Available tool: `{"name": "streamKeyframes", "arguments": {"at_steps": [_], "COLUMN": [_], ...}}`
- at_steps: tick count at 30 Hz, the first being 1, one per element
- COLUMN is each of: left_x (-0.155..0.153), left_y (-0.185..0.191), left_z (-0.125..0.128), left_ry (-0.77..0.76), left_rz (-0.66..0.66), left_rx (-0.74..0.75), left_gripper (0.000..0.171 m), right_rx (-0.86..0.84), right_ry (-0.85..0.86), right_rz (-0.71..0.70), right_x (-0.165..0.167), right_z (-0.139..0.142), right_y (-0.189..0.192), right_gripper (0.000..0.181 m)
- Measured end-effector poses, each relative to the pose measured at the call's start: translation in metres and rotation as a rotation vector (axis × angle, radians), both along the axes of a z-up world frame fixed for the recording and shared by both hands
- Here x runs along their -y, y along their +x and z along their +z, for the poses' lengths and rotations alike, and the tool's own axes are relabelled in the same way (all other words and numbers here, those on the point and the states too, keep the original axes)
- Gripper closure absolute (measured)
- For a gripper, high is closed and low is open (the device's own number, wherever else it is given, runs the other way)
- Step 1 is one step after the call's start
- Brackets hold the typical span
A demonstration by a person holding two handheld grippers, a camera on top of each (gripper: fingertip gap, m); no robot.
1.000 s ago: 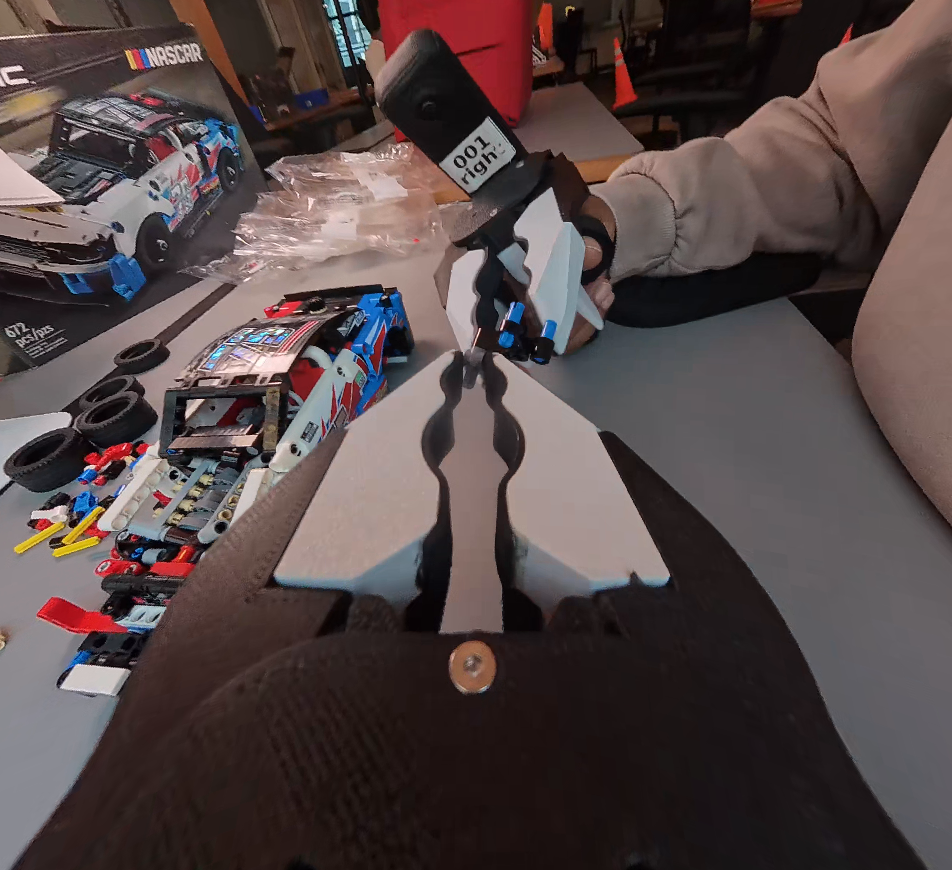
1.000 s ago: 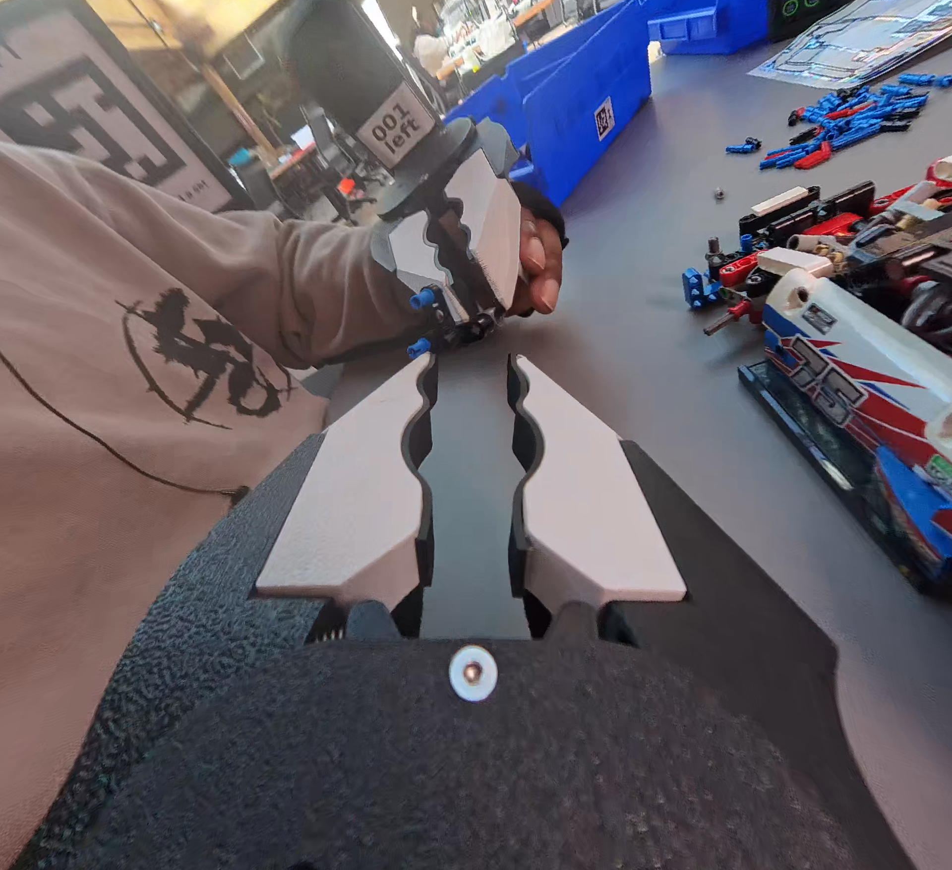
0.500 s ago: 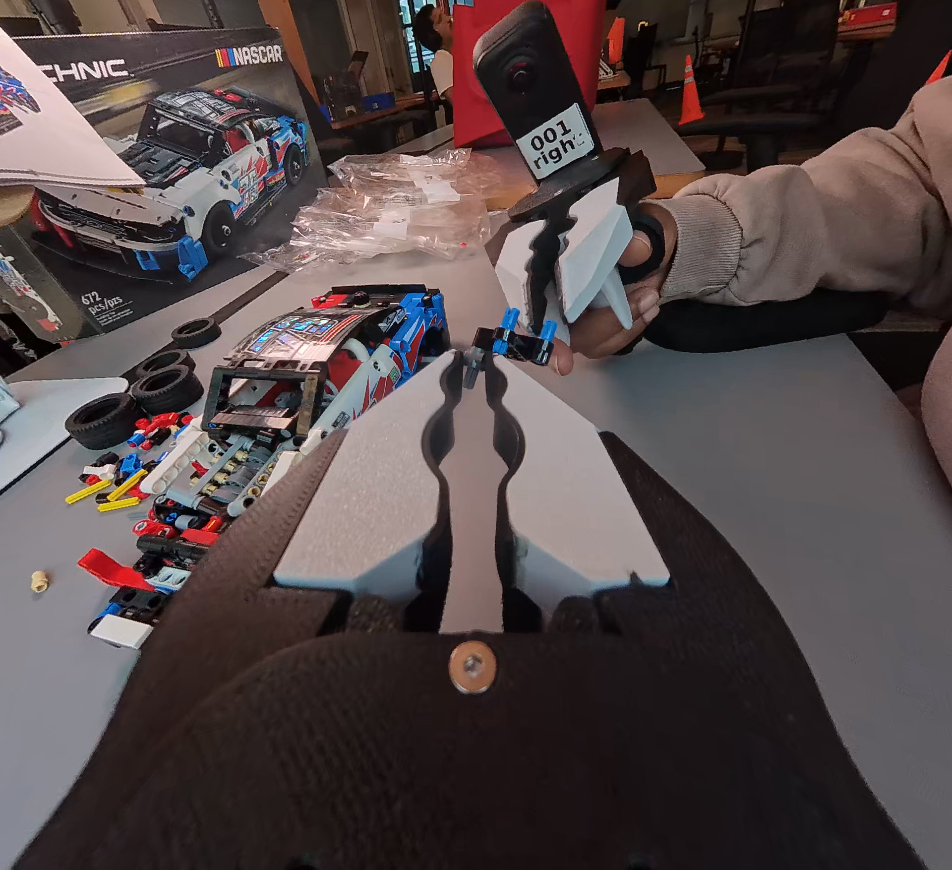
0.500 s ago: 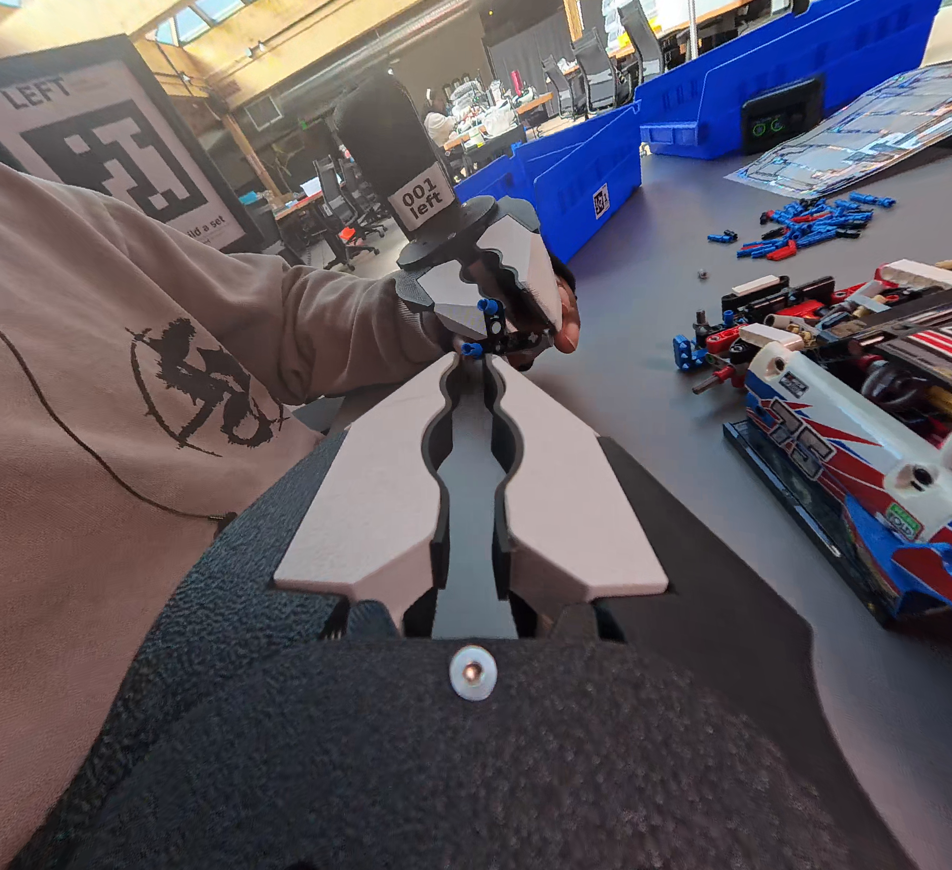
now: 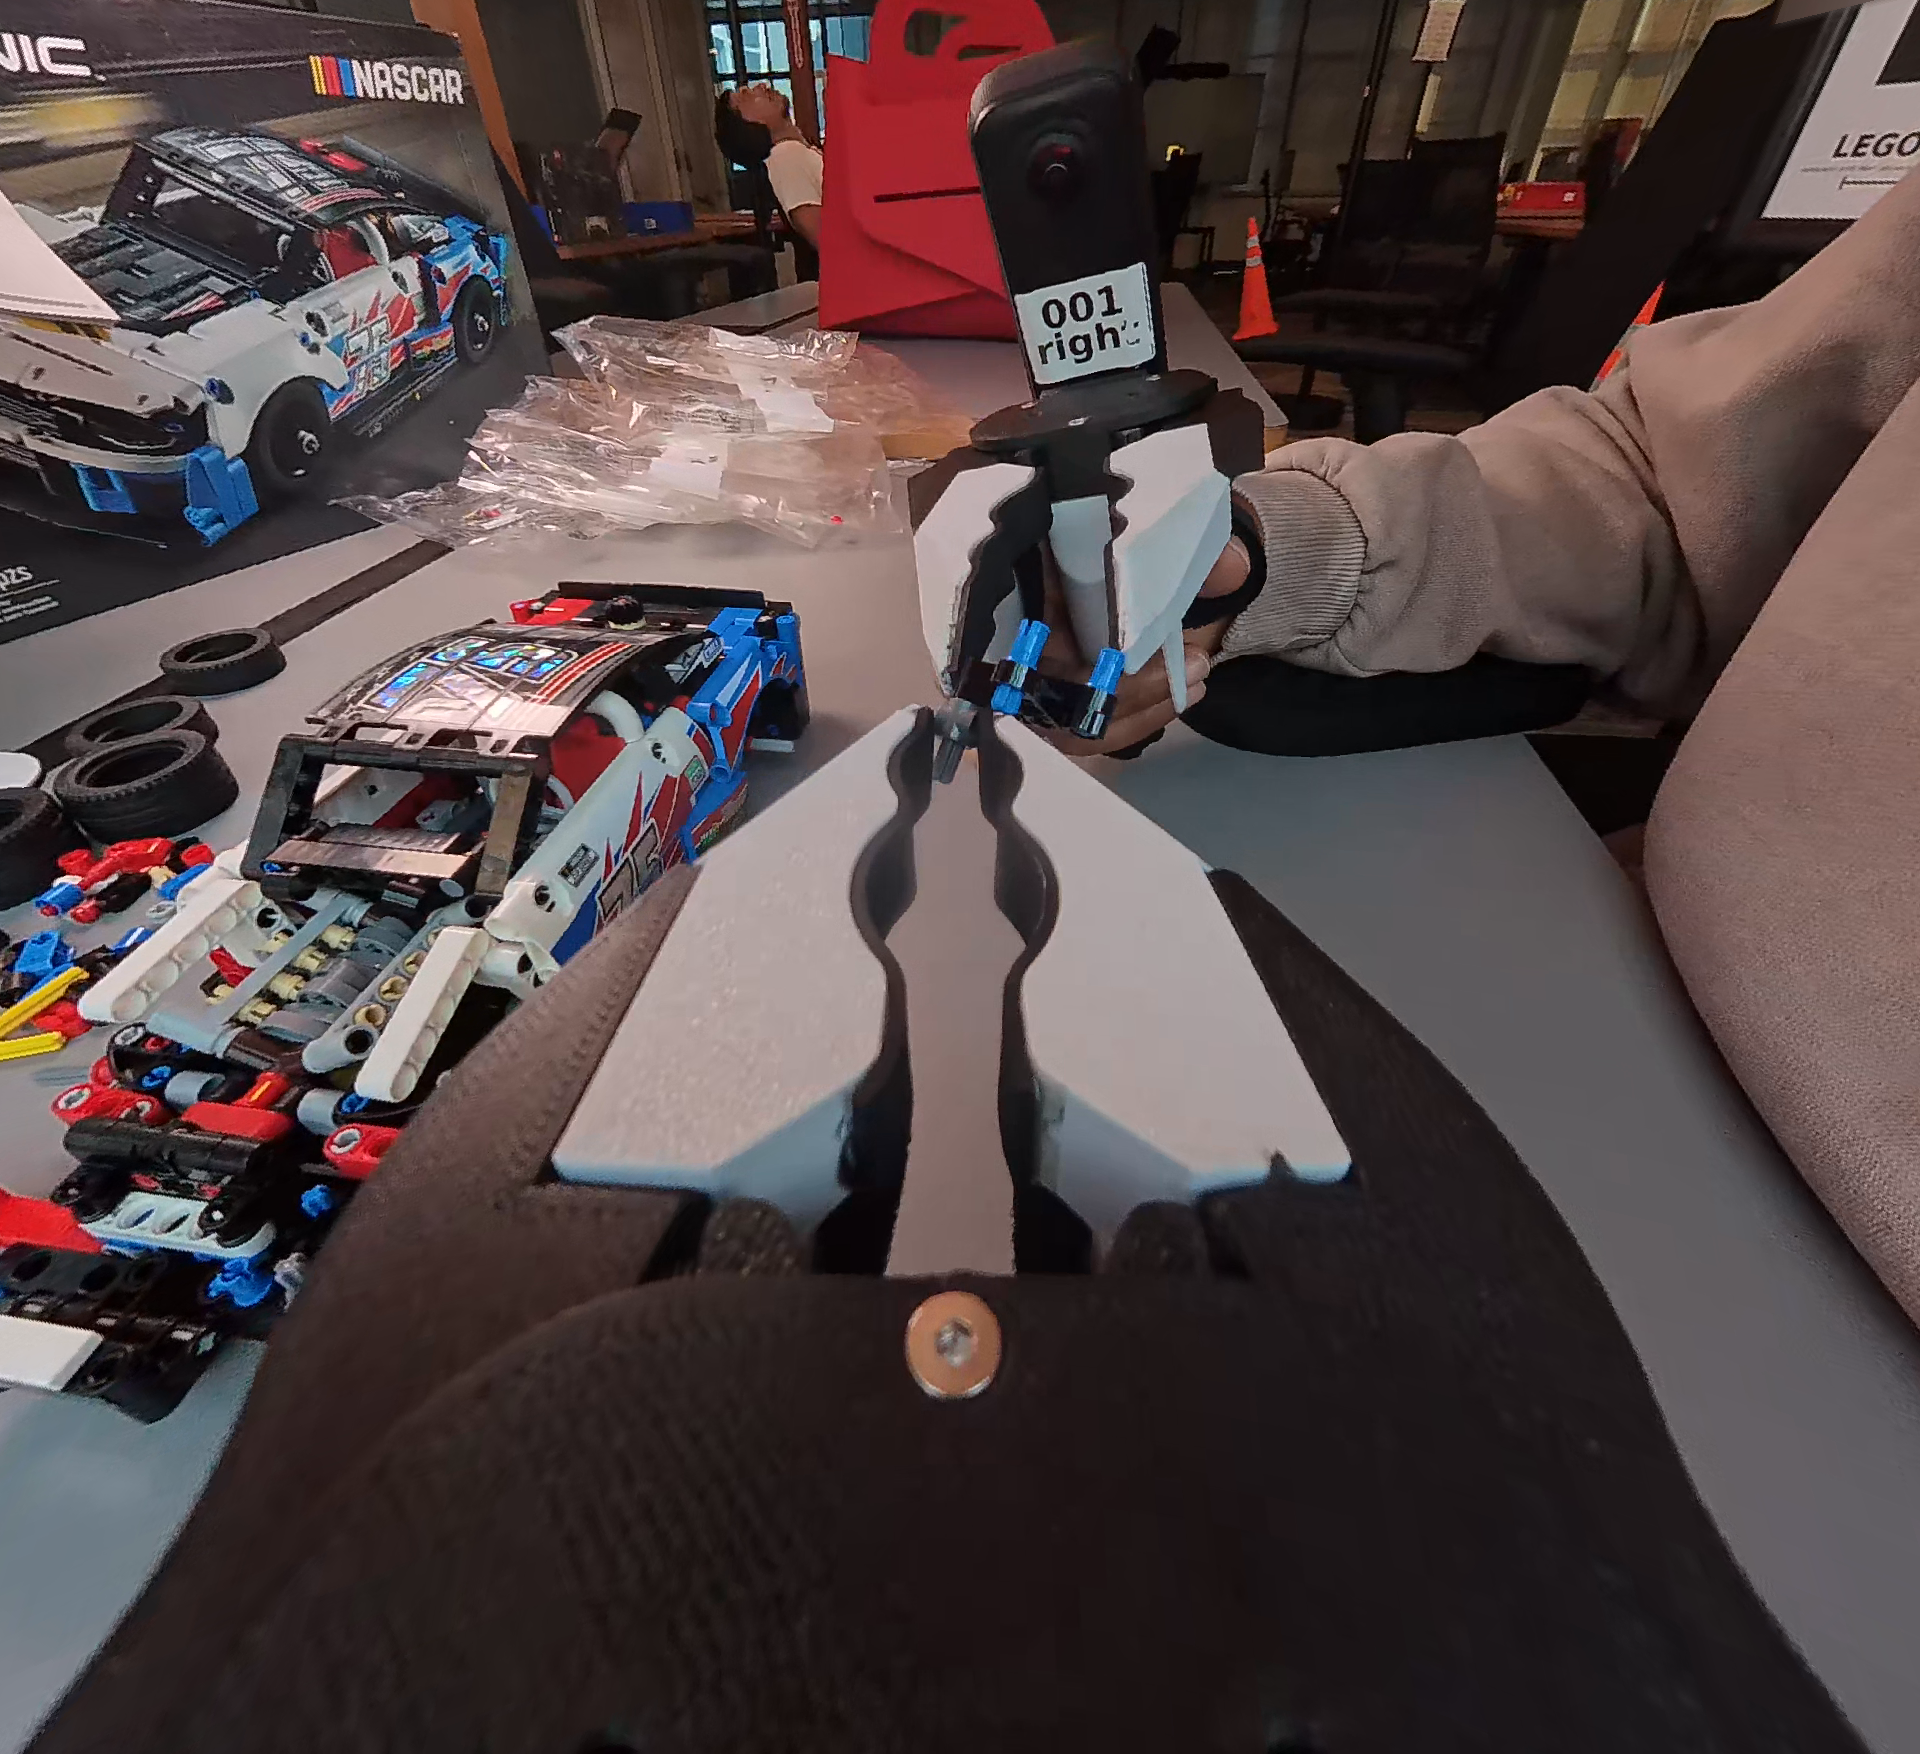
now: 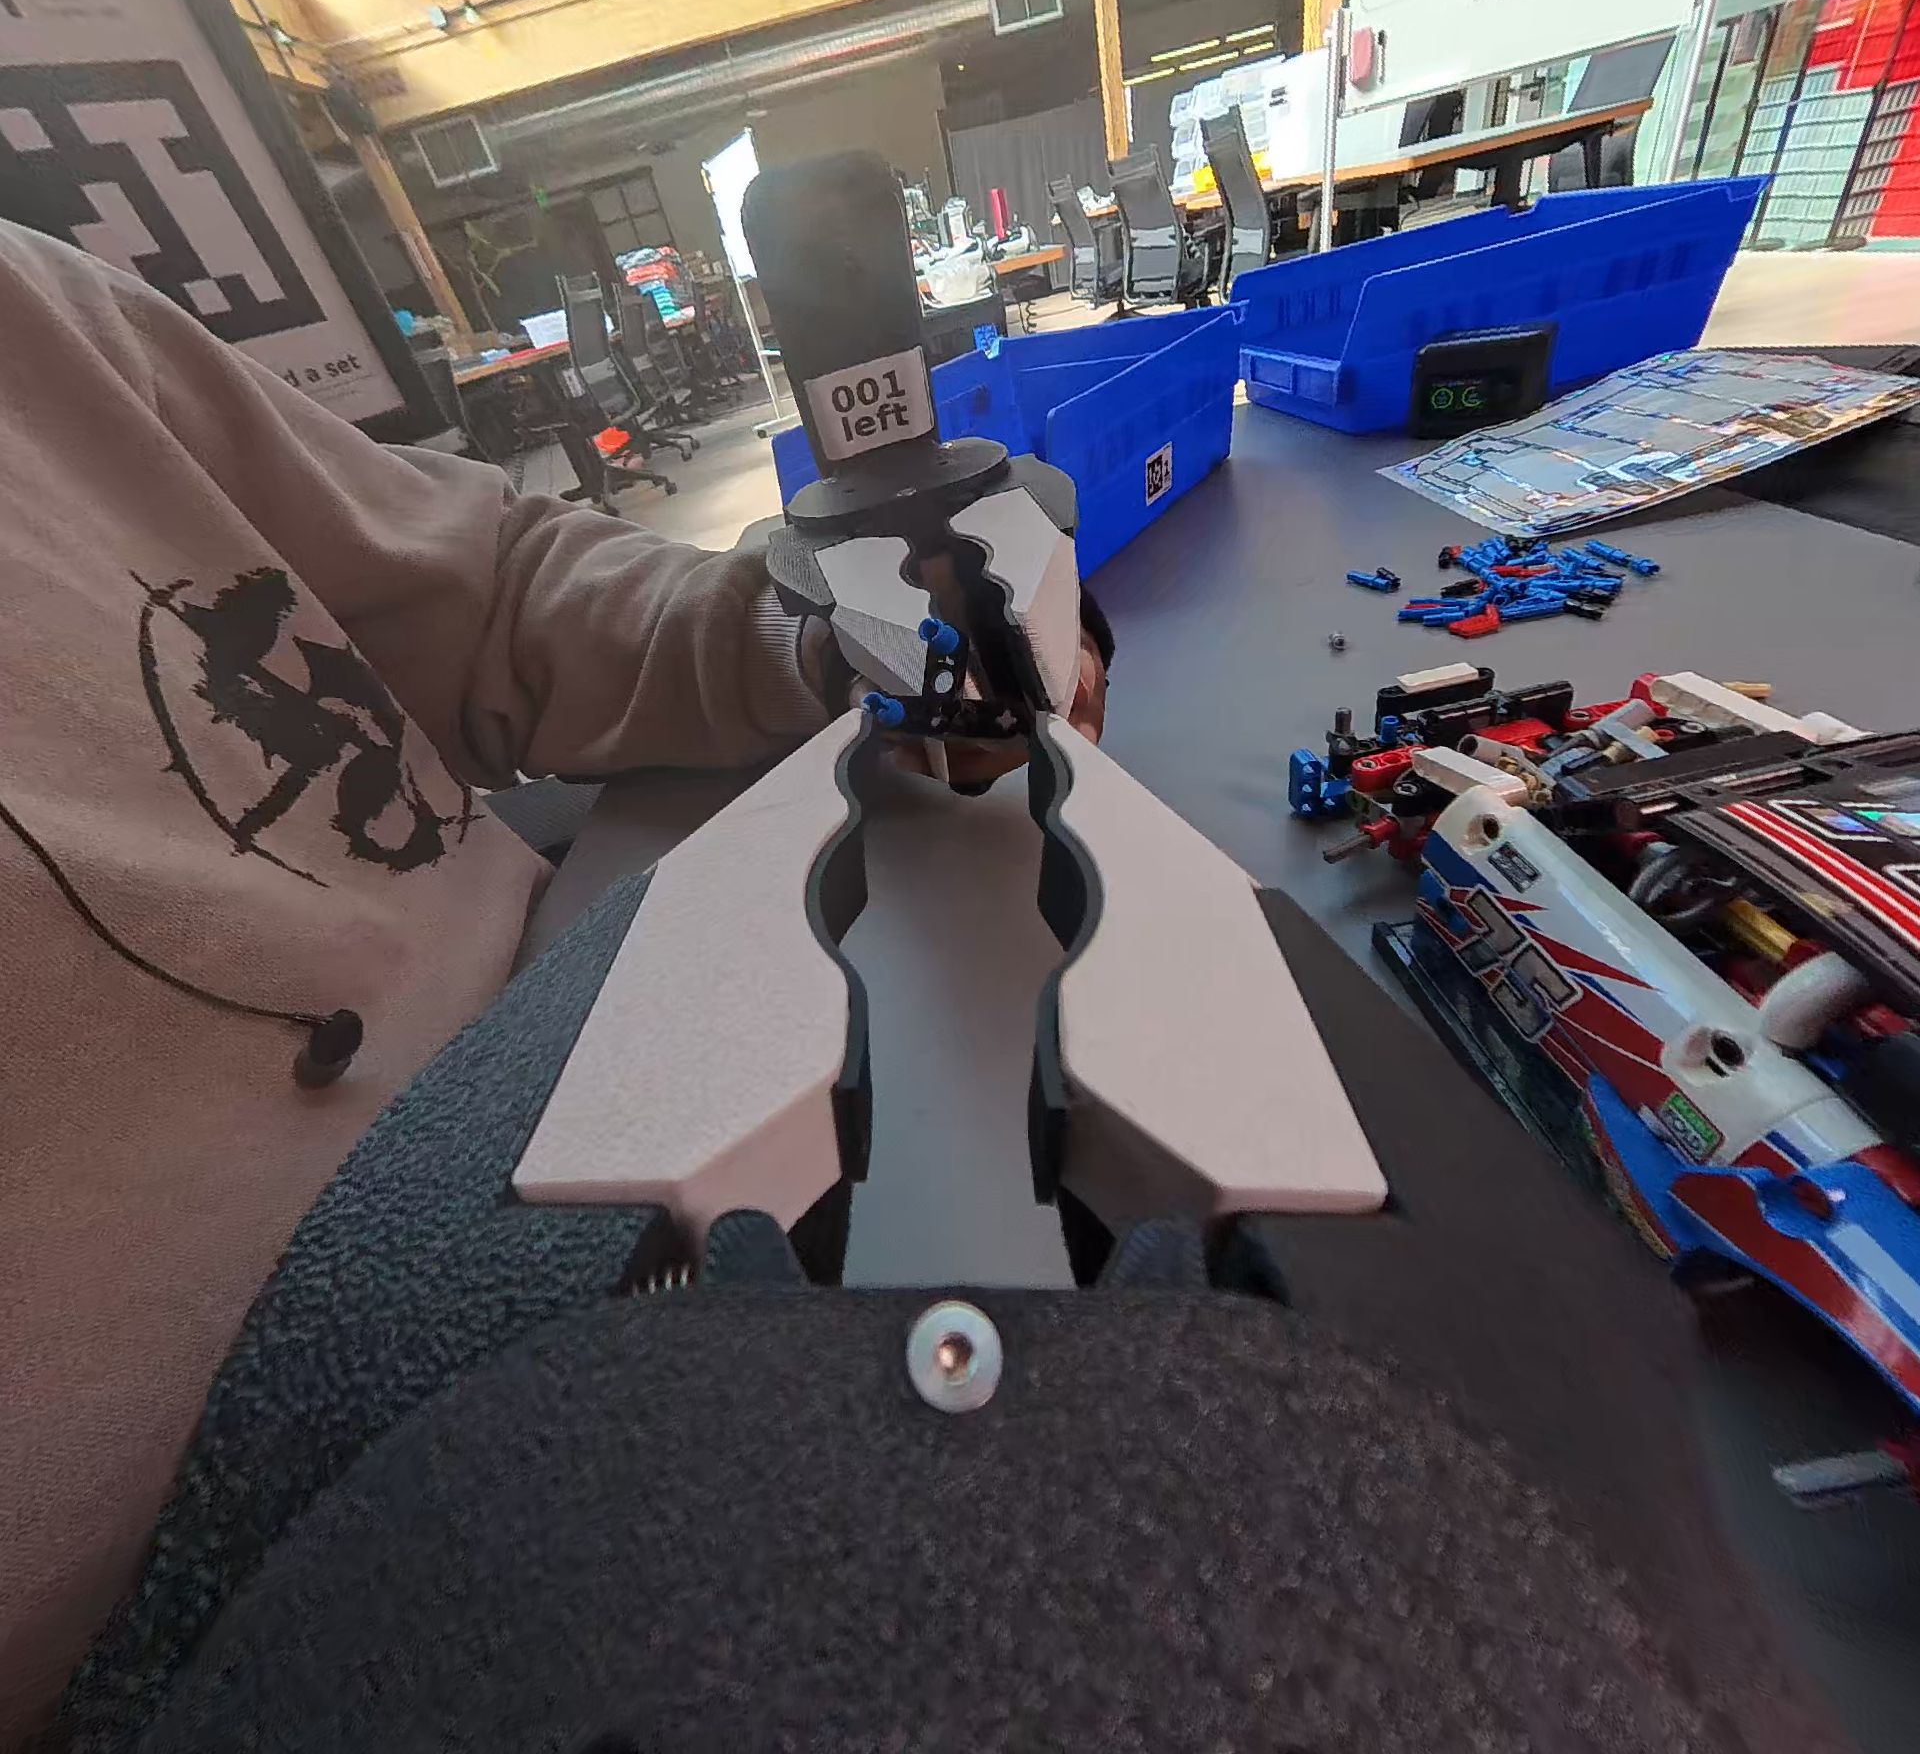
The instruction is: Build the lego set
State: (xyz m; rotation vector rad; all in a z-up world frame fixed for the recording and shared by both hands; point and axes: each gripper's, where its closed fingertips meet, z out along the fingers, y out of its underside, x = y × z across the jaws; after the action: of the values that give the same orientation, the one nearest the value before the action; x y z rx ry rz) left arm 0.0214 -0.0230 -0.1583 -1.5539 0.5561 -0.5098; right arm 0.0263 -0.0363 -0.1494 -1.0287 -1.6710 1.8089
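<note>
A small black lego beam with blue pins (image 5: 1049, 688) is held up over the grey table (image 5: 1351, 925). My left gripper (image 5: 951, 730) is shut on the grey stub at its end. In the right wrist view the beam (image 6: 940, 681) sits in the left gripper's fingers (image 6: 873, 613). My right gripper (image 6: 951, 725) is open, its tips on either side of the beam and not pinching it; it also shows in the left wrist view (image 5: 1049, 665). The part-built white, blue and red lego car (image 5: 499, 769) stands to the left, and it also shows in the right wrist view (image 6: 1662, 925).
Black tyres (image 5: 145, 769) and loose small parts (image 5: 125, 883) lie left of the car. The set's box (image 5: 208, 250), clear bags (image 5: 675, 447) and a red bag (image 5: 914, 198) stand behind. Blue bins (image 6: 1455, 302), a booklet (image 6: 1662, 437) and a pile of blue pins (image 6: 1517, 577) lie far off. The grippers are tip to tip, or close to it.
My right gripper closed on the beam half a second ago and has opened again. Both grippers have risen and tilted up. My left gripper kept its hold.
</note>
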Motion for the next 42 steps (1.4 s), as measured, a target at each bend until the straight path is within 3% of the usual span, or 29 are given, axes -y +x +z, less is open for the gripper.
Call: {"name": "streamKeyframes", "arguments": {"at_steps": [3, 6, 12, 14, 15, 19, 24, 27, 30, 32, 37, 39, 42], "left_x": [-0.007, -0.013, -0.007, -0.006, -0.005, -0.003, -0.002, 0.002, 0.004, 0.005, 0.008, 0.011, 0.016], "left_y": [-0.007, -0.019, -0.006, -0.004, -0.003, -0.001, -0.008, -0.001, 0.012, 0.015, 0.014, 0.014, 0.012], "left_z": [-0.010, -0.049, -0.074, -0.075, -0.077, -0.066, -0.011, 0.005, 0.017, 0.025, 0.015, -0.002, -0.044], "left_ry": [-0.076, -0.344, -0.593, -0.602, -0.611, -0.540, -0.263, -0.128, -0.026, 0.013, -0.057, -0.180, -0.357], "left_rz": [0.057, 0.155, 0.121, 0.126, 0.125, 0.062, 0.006, -0.003, -0.007, 0.006, -0.012, -0.049, -0.065], "left_rx": [-0.029, -0.107, -0.080, -0.106, -0.117, -0.065, 0.084, 0.038, 0.000, 0.009, -0.049, -0.073, -0.222], "left_gripper": [0.165, 0.165, 0.166, 0.166, 0.166, 0.163, 0.139, 0.140, 0.148, 0.162, 0.165, 0.165, 0.165], "right_rx": [0.010, -0.027, -0.039, -0.070, -0.072, -0.044, -0.048, -0.090, -0.133, -0.130, -0.071, -0.019, 0.003], "right_ry": [0.017, 0.130, 0.862, 1.005, 1.029, 0.856, 0.263, -0.035, -0.208, -0.227, -0.149, 0.060, 0.450], "right_rz": [-0.018, -0.088, -0.188, -0.173, -0.163, -0.158, -0.179, -0.126, -0.066, -0.039, -0.033, -0.053, -0.043], "right_x": [-0.003, -0.006, -0.008, -0.006, -0.005, -0.003, -0.012, -0.013, -0.009, -0.004, -0.003, -0.005, -0.002], "right_z": [-0.002, -0.004, -0.061, -0.070, -0.072, -0.064, -0.013, 0.015, 0.032, 0.032, 0.021, 0.001, -0.033], "right_y": [-0.001, -0.005, -0.016, -0.017, -0.016, -0.015, -0.012, -0.007, -0.002, -0.001, -0.003, -0.004, 0.001], "right_gripper": [0.144, 0.138, 0.138, 0.155, 0.156, 0.157, 0.157, 0.157, 0.157, 0.158, 0.157, 0.157, 0.152]}}
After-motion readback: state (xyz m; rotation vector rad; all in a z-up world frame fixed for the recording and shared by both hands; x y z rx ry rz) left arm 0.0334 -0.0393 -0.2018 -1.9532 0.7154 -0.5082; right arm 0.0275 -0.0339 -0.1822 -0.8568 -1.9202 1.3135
